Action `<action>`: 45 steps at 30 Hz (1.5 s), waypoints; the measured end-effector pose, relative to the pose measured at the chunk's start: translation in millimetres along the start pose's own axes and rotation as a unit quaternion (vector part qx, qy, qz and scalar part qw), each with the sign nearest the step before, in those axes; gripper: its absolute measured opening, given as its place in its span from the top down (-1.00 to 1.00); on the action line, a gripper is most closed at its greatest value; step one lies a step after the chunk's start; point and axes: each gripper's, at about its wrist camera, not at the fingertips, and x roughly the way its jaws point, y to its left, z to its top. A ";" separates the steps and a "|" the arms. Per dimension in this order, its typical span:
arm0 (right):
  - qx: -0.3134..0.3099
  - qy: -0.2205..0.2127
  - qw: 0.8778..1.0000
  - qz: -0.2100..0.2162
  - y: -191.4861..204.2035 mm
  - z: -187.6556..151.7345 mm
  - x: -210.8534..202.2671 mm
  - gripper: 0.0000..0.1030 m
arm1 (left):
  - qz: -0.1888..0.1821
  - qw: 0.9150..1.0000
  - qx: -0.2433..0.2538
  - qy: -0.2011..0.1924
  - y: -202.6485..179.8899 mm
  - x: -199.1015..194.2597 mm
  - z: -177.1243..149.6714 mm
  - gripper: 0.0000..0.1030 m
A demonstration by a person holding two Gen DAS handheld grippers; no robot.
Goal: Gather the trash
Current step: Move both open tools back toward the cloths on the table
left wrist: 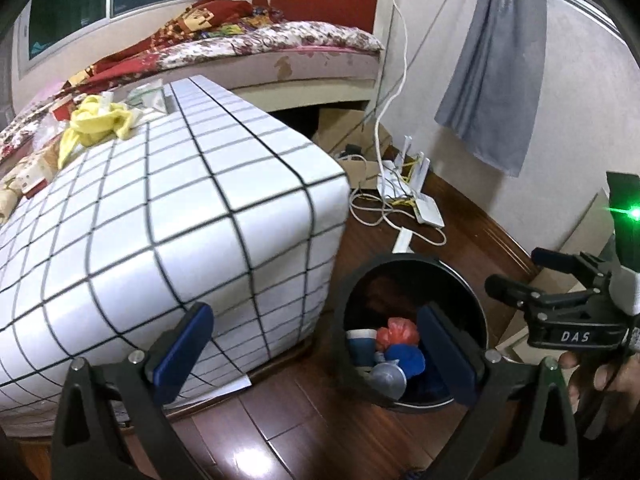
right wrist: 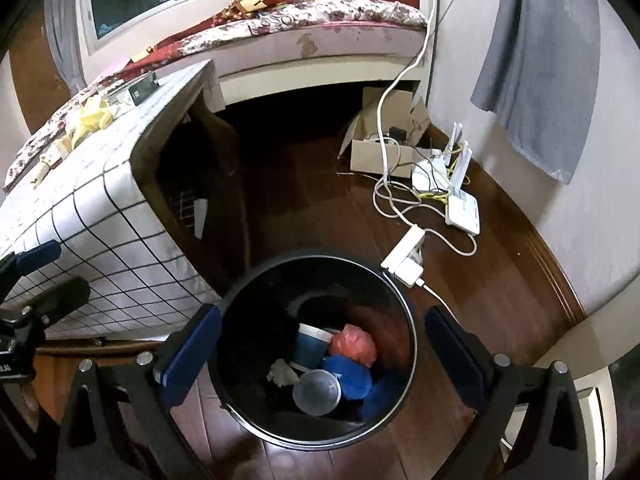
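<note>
A black trash bin (right wrist: 396, 280) stands on the wood floor beside the checked-cloth table (right wrist: 80, 200). Inside it lie a blue paper cup (right wrist: 312, 346), a red bag (right wrist: 354, 344), a clear plastic cup (right wrist: 316, 392), a white tissue (right wrist: 282, 374) and blue wrapping. My right gripper (right wrist: 324, 354) hovers open over the bin, holding nothing. My left gripper (left wrist: 316, 352) is open and empty, between the table corner and the bin (left wrist: 400, 258). On the table (left wrist: 160, 220) lie a crumpled yellow piece (left wrist: 96, 120) and a green-white packet (left wrist: 148, 96). The right gripper (left wrist: 516, 270) shows at the right edge.
A bed (left wrist: 320, 60) stands behind the table. White routers (right wrist: 460, 200), a power strip (right wrist: 404, 256), loose cables and an open cardboard box (right wrist: 380, 152) sit on the floor by the wall. A grey cloth (right wrist: 540, 80) hangs at the right. More wrappers (left wrist: 32, 176) lie at the table's left.
</note>
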 end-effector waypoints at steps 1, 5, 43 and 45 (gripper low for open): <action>-0.003 -0.003 1.000 0.002 3.0 1.8 -1.8 -0.98 | 0.002 1.000 -0.001 -0.001 2.3 -1.3 0.2 -0.98; -0.012 -0.020 1.000 0.009 17.8 11.0 -8.9 -0.98 | 0.006 1.000 -0.009 -0.008 12.9 -9.4 2.1 -0.98; -0.087 -0.101 0.983 0.123 219.4 140.2 3.7 -0.98 | 0.188 0.967 -0.150 -0.078 256.7 -80.7 23.0 -0.98; -0.098 -0.105 0.982 0.124 229.9 152.8 10.0 -0.98 | 0.192 0.966 -0.151 -0.078 267.9 -76.9 26.4 -0.98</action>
